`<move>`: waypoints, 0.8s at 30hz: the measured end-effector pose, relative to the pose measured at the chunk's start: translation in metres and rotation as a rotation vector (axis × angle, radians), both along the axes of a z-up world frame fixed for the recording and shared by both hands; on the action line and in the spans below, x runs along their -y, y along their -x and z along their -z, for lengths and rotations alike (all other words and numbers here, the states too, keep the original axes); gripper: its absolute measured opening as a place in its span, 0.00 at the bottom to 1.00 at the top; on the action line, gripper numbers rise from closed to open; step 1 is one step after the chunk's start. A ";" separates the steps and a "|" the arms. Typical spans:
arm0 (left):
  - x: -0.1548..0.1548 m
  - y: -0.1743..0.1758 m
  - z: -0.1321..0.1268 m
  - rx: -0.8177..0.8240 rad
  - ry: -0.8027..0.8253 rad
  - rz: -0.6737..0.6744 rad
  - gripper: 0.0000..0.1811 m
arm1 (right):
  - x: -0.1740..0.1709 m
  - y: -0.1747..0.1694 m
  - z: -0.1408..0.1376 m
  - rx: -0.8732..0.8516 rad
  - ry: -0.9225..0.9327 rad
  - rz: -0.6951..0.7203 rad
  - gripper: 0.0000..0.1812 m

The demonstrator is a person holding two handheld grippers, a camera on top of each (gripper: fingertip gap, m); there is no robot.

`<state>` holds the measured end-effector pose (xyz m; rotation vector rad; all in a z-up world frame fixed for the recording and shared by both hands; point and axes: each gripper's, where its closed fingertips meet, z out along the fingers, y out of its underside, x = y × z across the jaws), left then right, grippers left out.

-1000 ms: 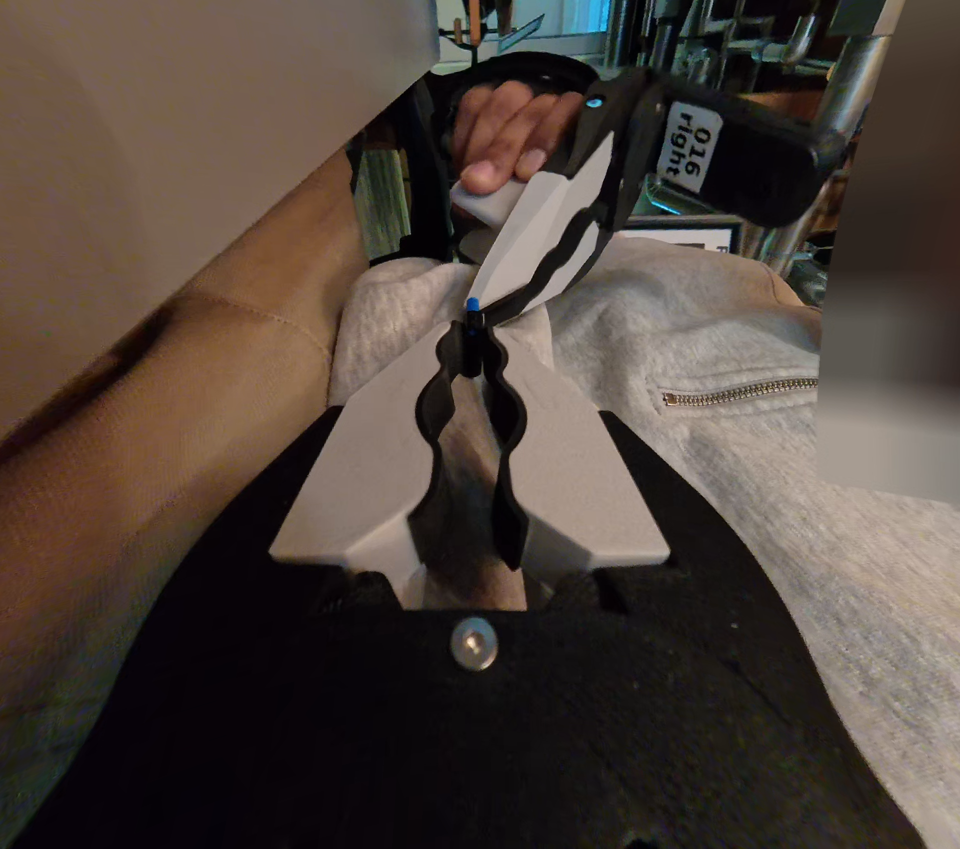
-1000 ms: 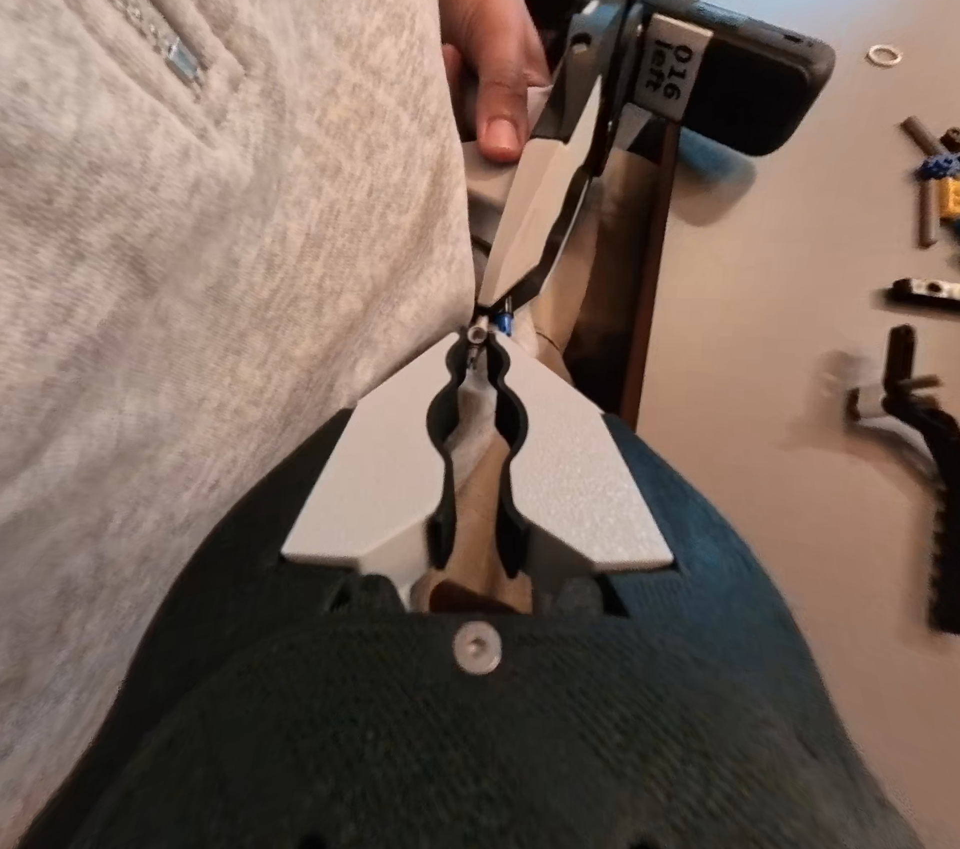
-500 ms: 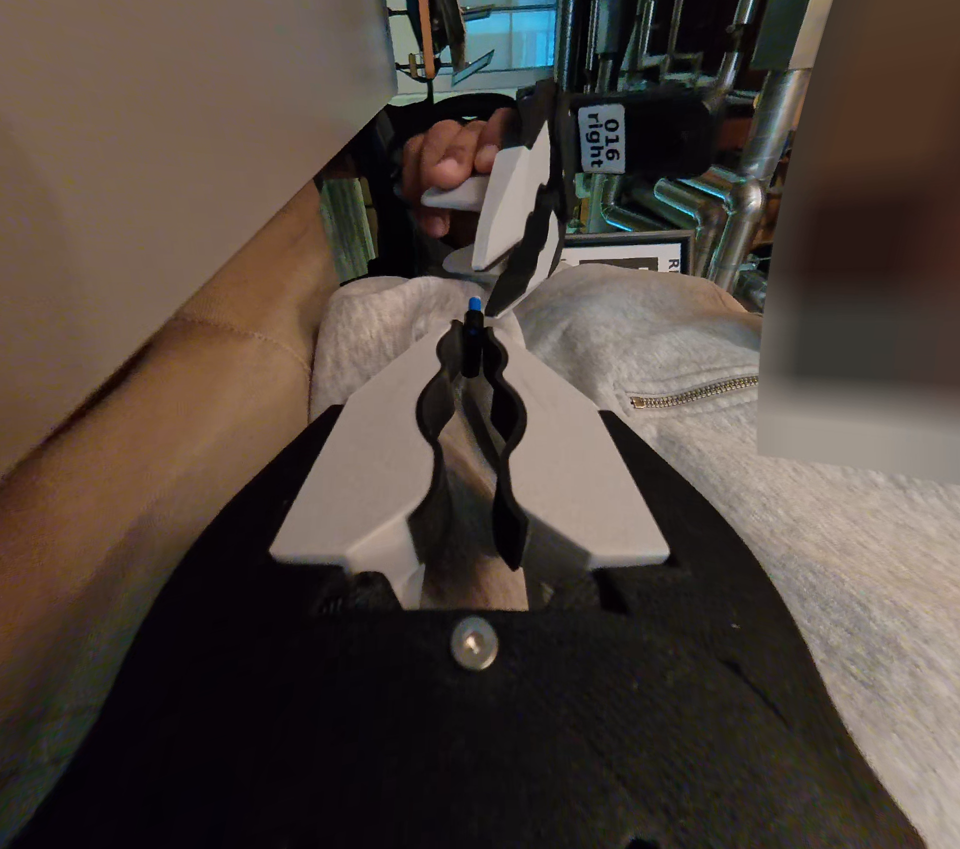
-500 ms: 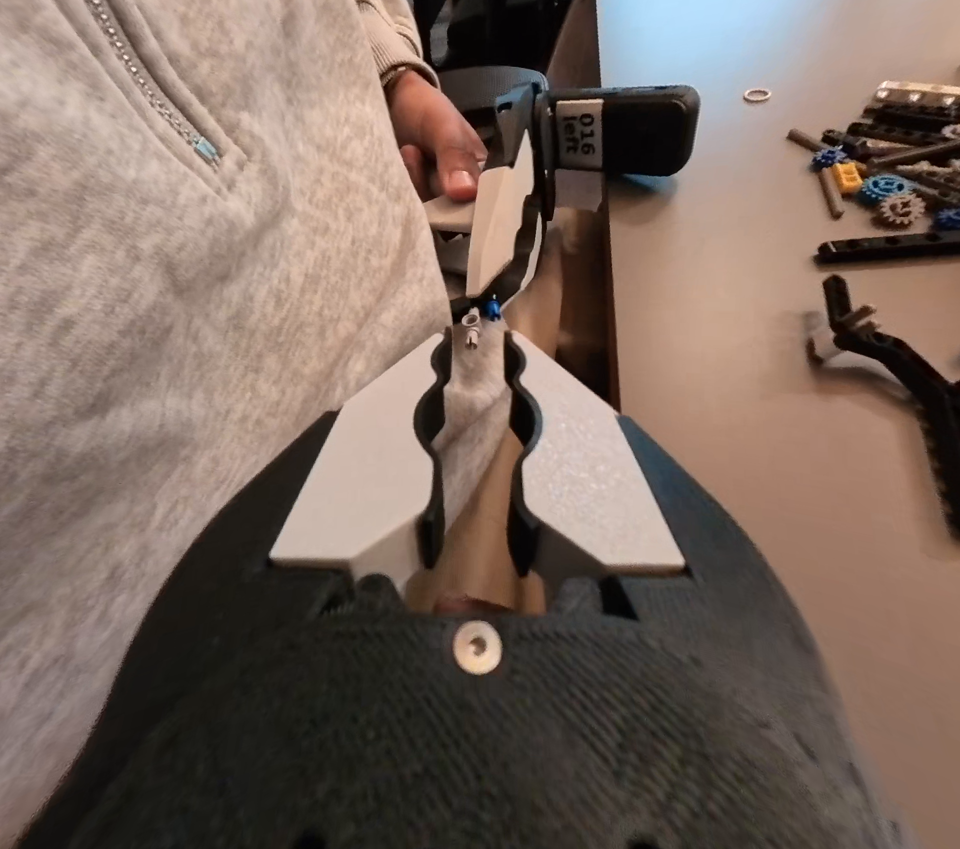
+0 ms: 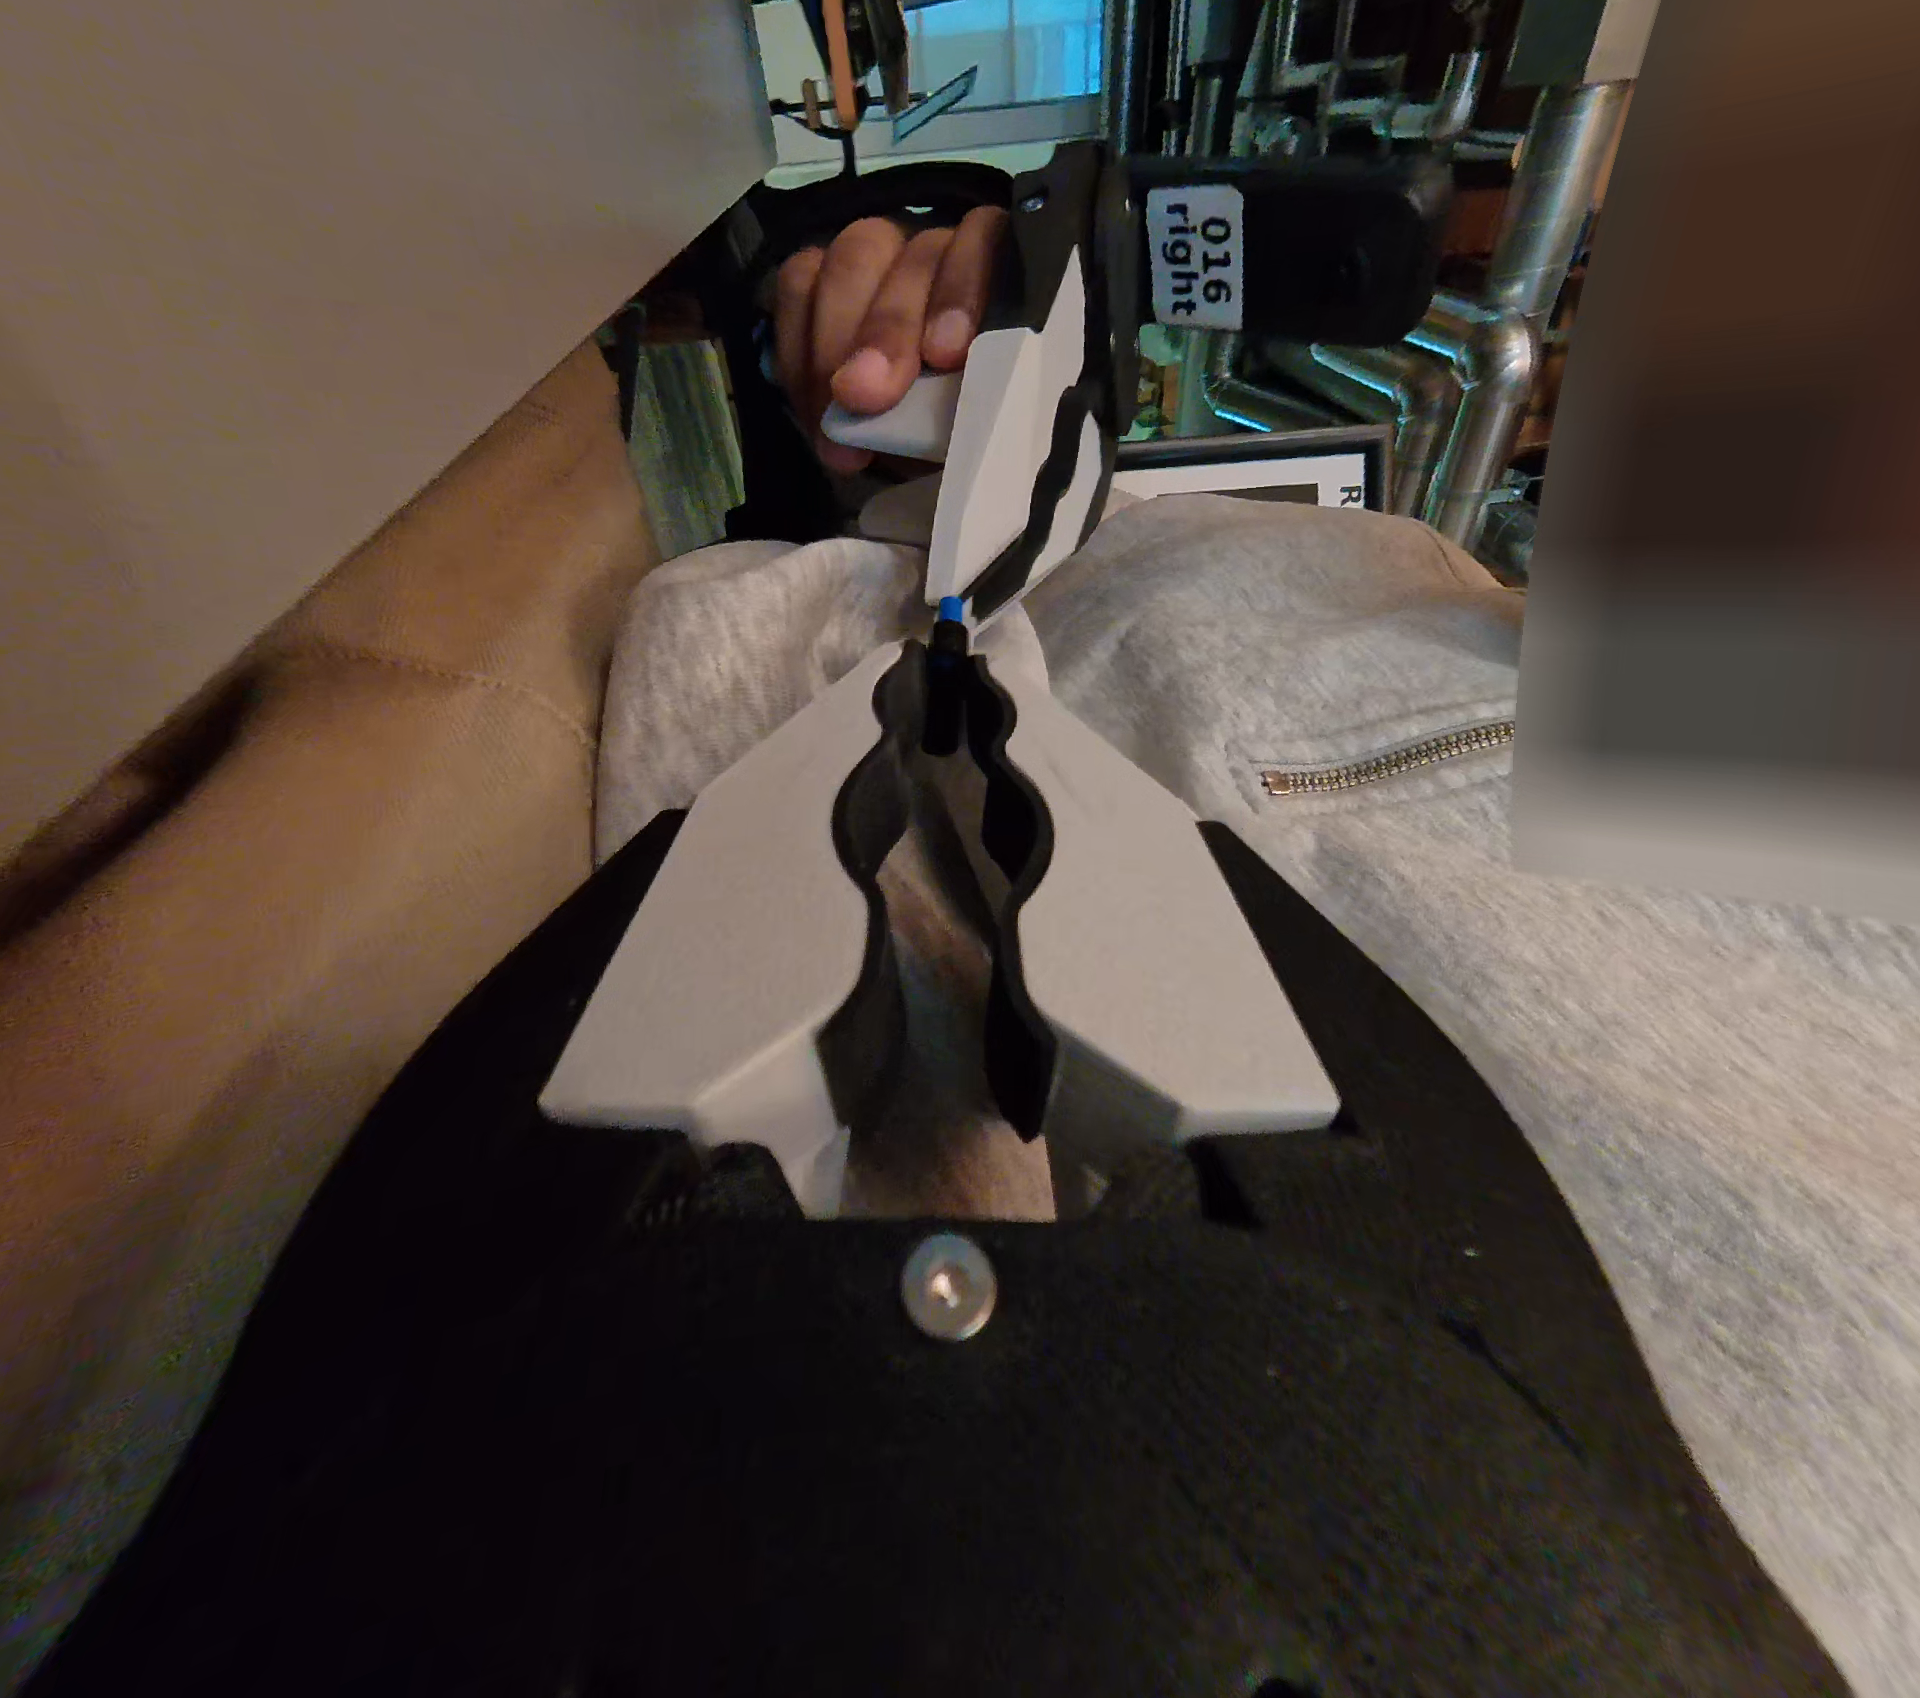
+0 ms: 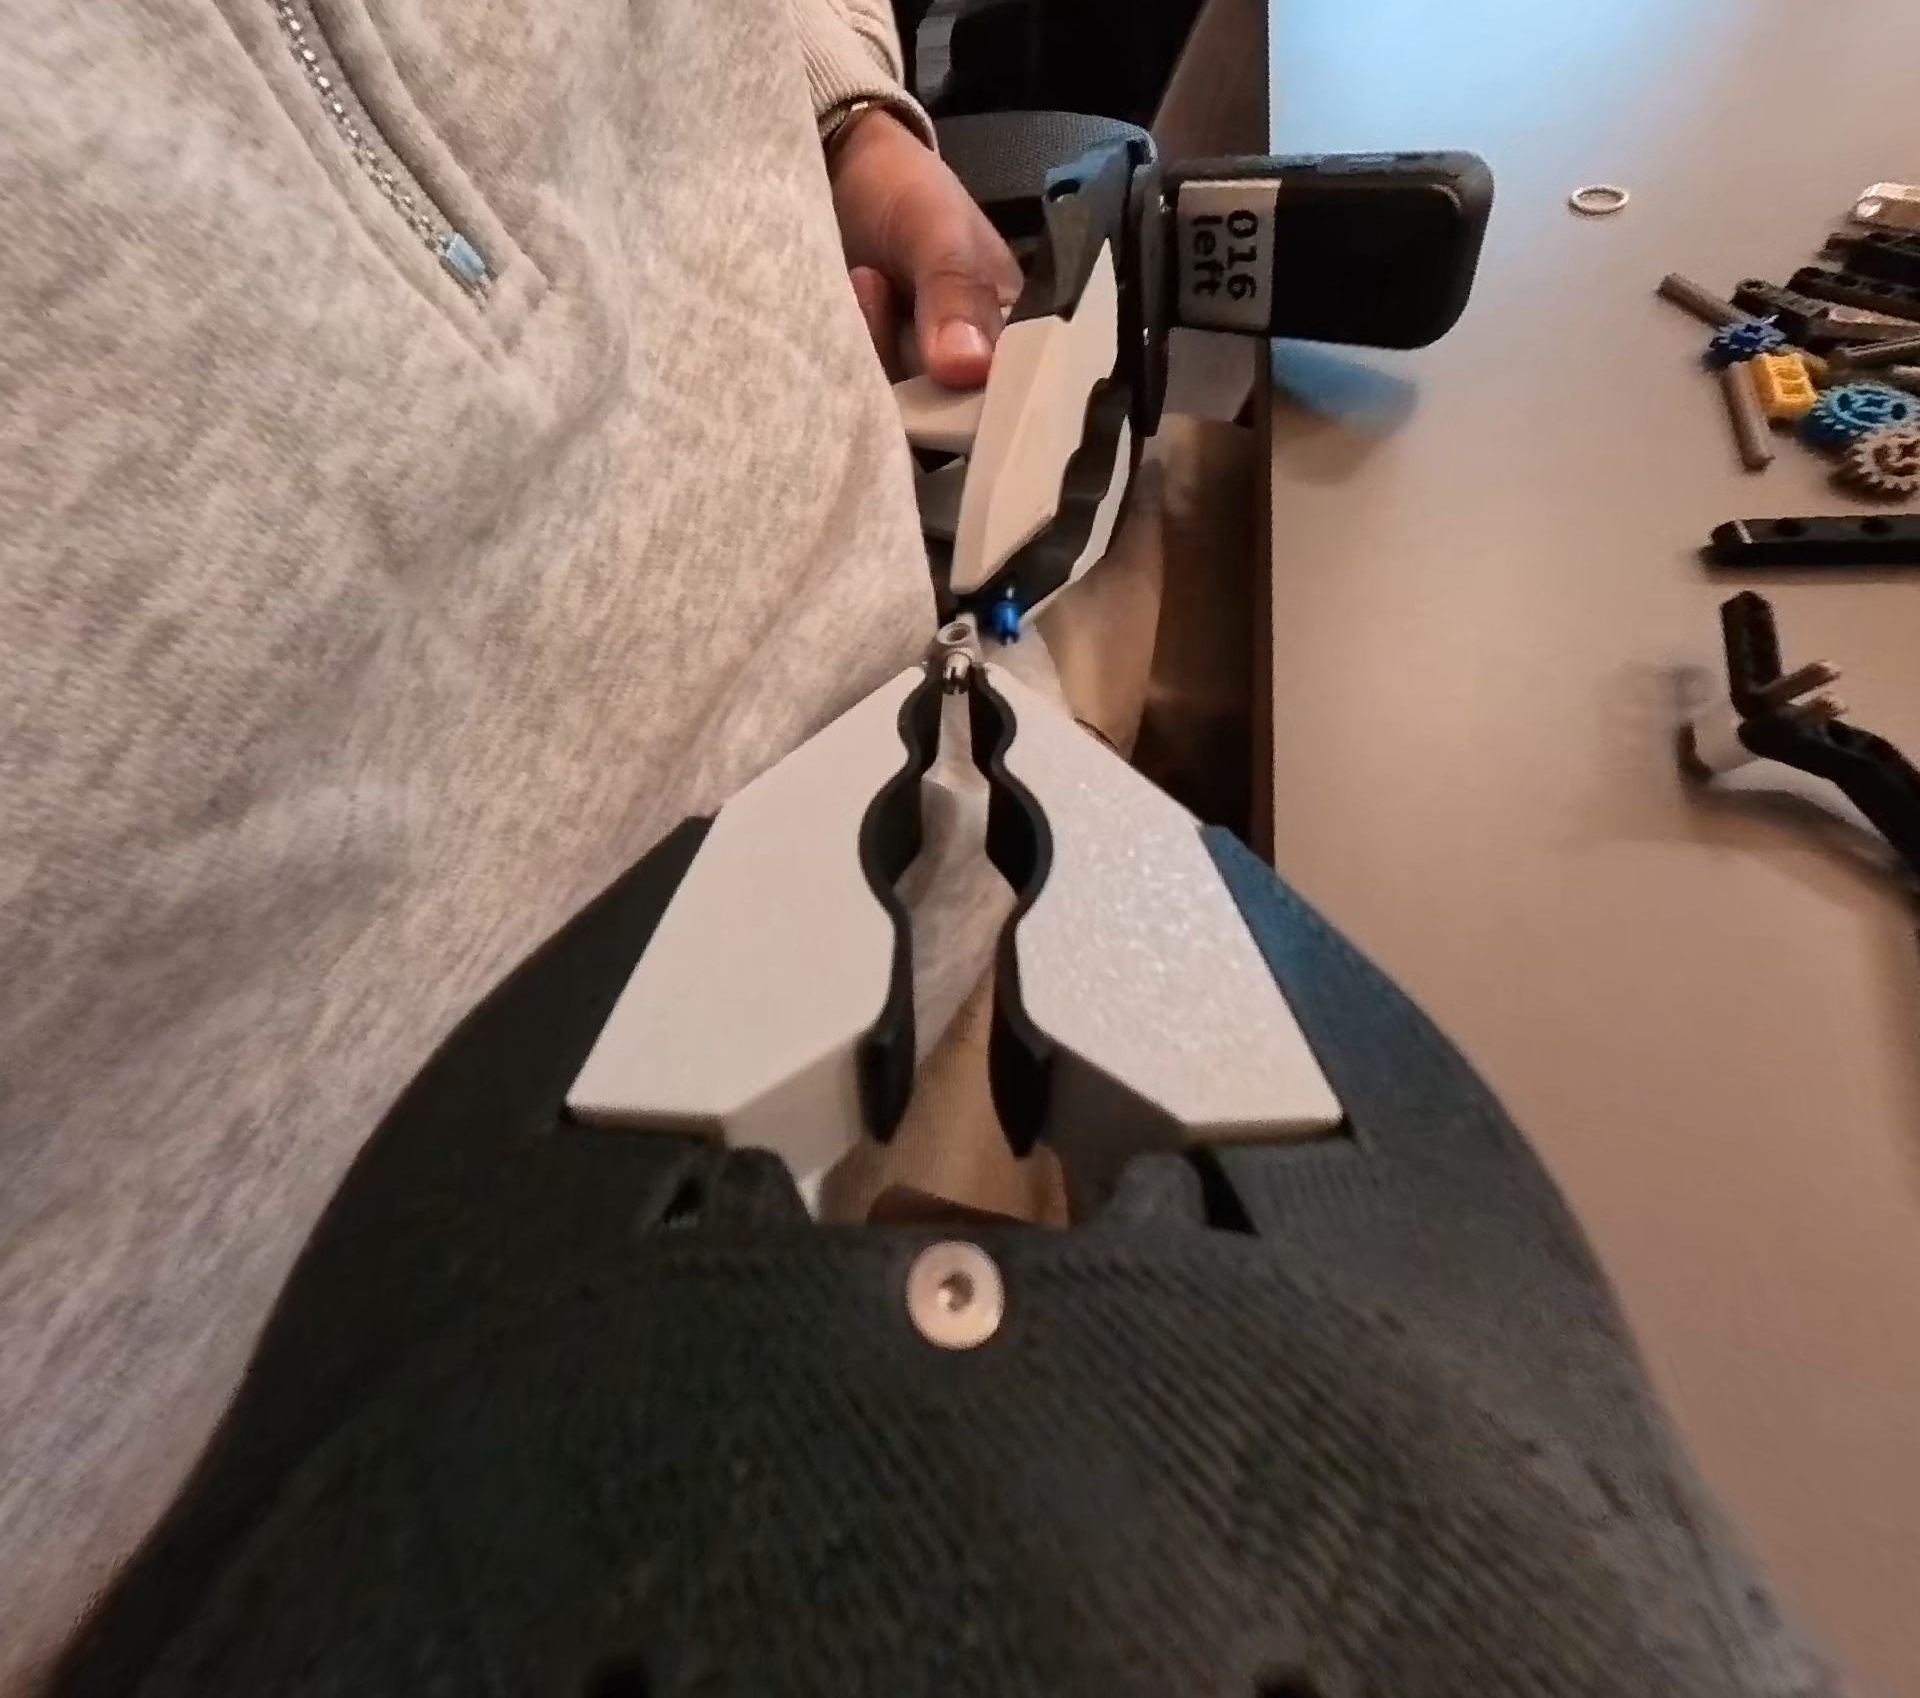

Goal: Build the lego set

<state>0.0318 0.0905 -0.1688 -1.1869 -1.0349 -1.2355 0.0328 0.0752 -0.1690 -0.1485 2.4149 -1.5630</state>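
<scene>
The left gripper (image 5: 943,680) pinches a small black-and-blue plastic peg (image 5: 943,692) at its tips. The right gripper (image 6: 954,680) is pressed shut on a tiny light grey plastic connector (image 6: 954,642), tip to tip with the left one's peg, over the grey fleece sweatshirt (image 6: 416,422). Loose black beams and blue gears (image 6: 1839,401) lie on the beige table (image 6: 1507,921) at 2 o'clock in the right wrist view.

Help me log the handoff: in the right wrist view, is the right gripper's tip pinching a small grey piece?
Yes, the right gripper is shut on a small grey piece at its tip, close beside the blue-tipped pin held by the left gripper.
</scene>
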 end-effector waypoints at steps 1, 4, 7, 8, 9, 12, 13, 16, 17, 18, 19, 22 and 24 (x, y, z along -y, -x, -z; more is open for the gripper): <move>0.000 -0.001 0.000 -0.011 0.007 0.005 0.04 | 0.000 0.000 -0.001 0.017 0.000 -0.001 0.01; -0.002 -0.003 0.001 -0.040 0.028 0.015 0.04 | -0.001 -0.002 -0.001 0.084 -0.009 -0.006 0.01; -0.001 -0.002 0.001 -0.037 0.029 0.008 0.04 | 0.000 -0.002 0.001 0.120 -0.013 0.005 0.01; -0.001 -0.002 0.001 -0.038 0.028 0.007 0.04 | 0.000 -0.002 0.001 0.134 -0.015 0.008 0.01; -0.001 -0.002 0.001 -0.043 0.029 0.004 0.04 | 0.000 -0.002 0.001 0.154 -0.017 0.014 0.01; -0.001 -0.002 0.001 -0.064 0.040 -0.007 0.04 | 0.000 -0.002 0.002 0.255 -0.024 0.029 0.01; -0.001 -0.002 0.001 -0.078 0.048 -0.011 0.04 | 0.000 -0.001 0.002 0.297 -0.023 0.036 0.01; 0.000 -0.002 0.001 -0.107 0.063 -0.035 0.04 | 0.001 -0.001 0.003 0.410 -0.014 0.069 0.01; 0.000 -0.002 0.000 -0.111 0.061 -0.045 0.04 | 0.001 -0.001 0.003 0.450 -0.010 0.081 0.01; 0.000 -0.002 0.000 -0.114 0.057 -0.055 0.04 | 0.002 -0.001 0.002 0.491 -0.004 0.094 0.01; 0.001 -0.002 -0.001 -0.120 0.054 -0.064 0.04 | 0.002 -0.001 0.001 0.537 0.002 0.107 0.01; 0.002 -0.001 -0.002 -0.154 0.060 -0.089 0.04 | 0.004 -0.001 0.001 0.669 0.012 0.148 0.01; 0.003 -0.002 -0.004 -0.177 0.063 -0.100 0.04 | 0.005 -0.001 0.000 0.753 0.016 0.171 0.01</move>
